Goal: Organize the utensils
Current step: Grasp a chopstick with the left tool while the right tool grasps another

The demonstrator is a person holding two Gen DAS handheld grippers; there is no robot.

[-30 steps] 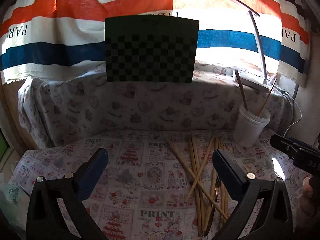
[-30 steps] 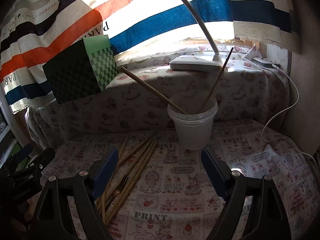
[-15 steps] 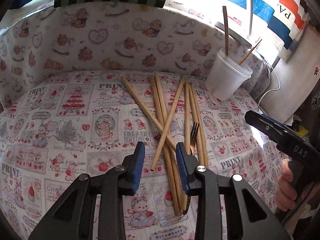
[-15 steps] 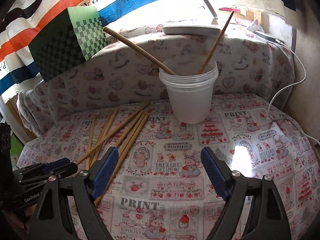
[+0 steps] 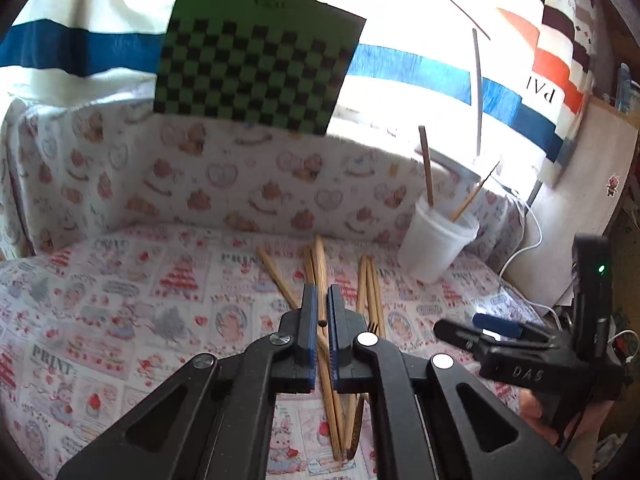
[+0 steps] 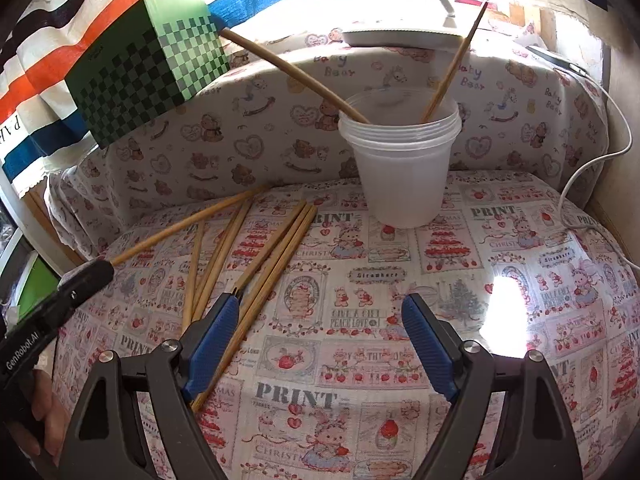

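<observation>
Your left gripper has just clamped down: blue pads nearly together with one wooden chopstick pinched between them. In the right wrist view that same stick runs from the left gripper's black tip up toward the back cloth, lifted at an angle over the others.

Your right gripper has its jaws wide apart, nothing between them, hovering over the printed tablecloth in front of the cup. Its left pad sits just over the ends of the loose pile.

The rest of the chopsticks lie fanned and partly crossed on the cloth, left of the white plastic cup. A dark fork tip shows among them near the pad; hard to make out more.

The cup stands upright near the back wall and has two sticks in it, leaning opposite ways: one thick stick to the left, one thin stick to the right.

Green checkered box sits on the ledge behind, left of the cup. A white cable trails down on the right.
</observation>
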